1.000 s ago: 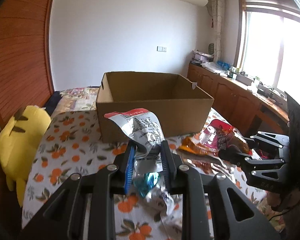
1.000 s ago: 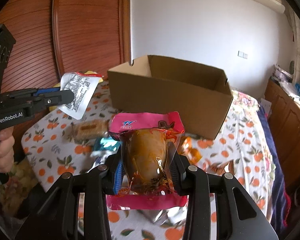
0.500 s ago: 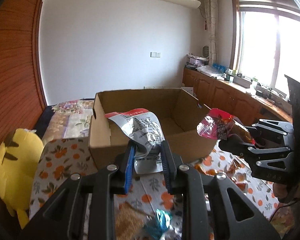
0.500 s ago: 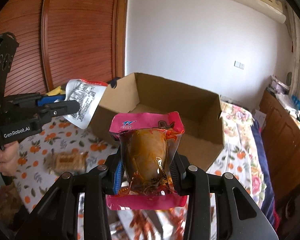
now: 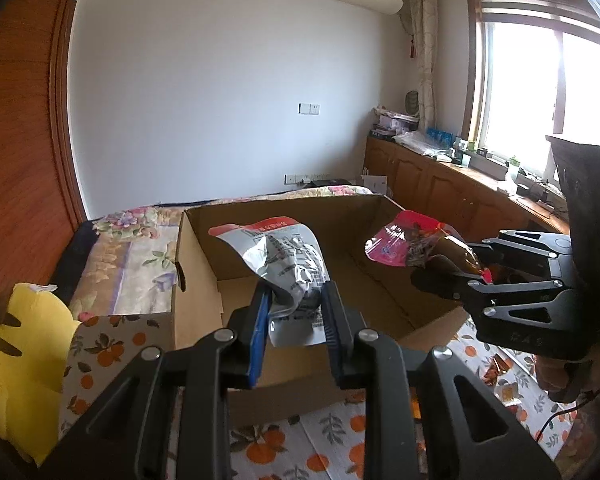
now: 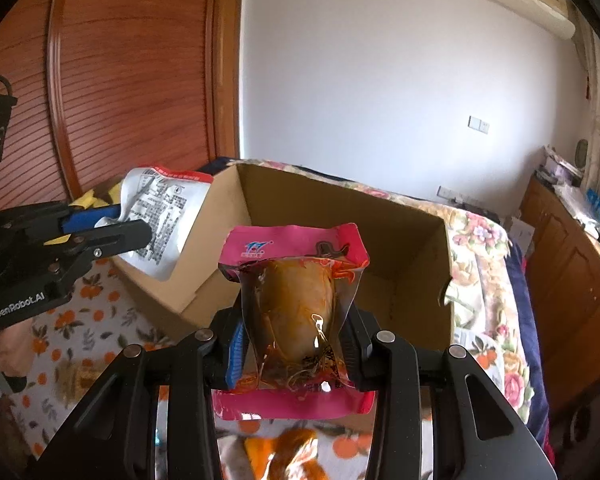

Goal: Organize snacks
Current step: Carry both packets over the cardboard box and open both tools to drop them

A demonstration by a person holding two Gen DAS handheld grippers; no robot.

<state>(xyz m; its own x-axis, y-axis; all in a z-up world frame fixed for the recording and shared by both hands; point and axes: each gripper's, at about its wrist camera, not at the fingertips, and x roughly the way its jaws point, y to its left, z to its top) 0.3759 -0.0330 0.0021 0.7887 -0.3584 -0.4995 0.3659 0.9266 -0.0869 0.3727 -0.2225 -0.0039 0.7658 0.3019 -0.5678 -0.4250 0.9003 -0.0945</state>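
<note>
- We have two snacks in the air at once, both poised at the cardboard box (image 5: 204, 280) that sits open on the bed (image 5: 112, 340) with its orange-print cover.
- Our left tool (image 5: 296, 316) is clamped on the lower part of a silver packet (image 5: 288, 264) with a red top edge; the packet stands up between the pads, over the box's near wall and interior.
- Our right tool (image 6: 294, 344) is clamped on a pink pouch (image 6: 296, 300) with a clear window showing something brown and rounded inside; from the left wrist view it hangs over the box's right-hand side.
- Handling, as we judge it: the silver packet looks light and crinkly, its foil creasing where the pads pinch, so it should drop flat without fuss once let go.
- The pink pouch looks denser, a vacuum-sealed lump in slick film. The pads sit on the bulge, which looks a surer hold than the thin sealed margins, where glossy plastic could slide.
- Neither item looks fragile, so a short drop into the box should do no harm.
- The box floor looks bare where we can see it, so there is room for both.
- More wrappers lie on the bed near the box, blurred at the bottom of the right wrist view, so we reckon the sorting is far from finished.
</note>
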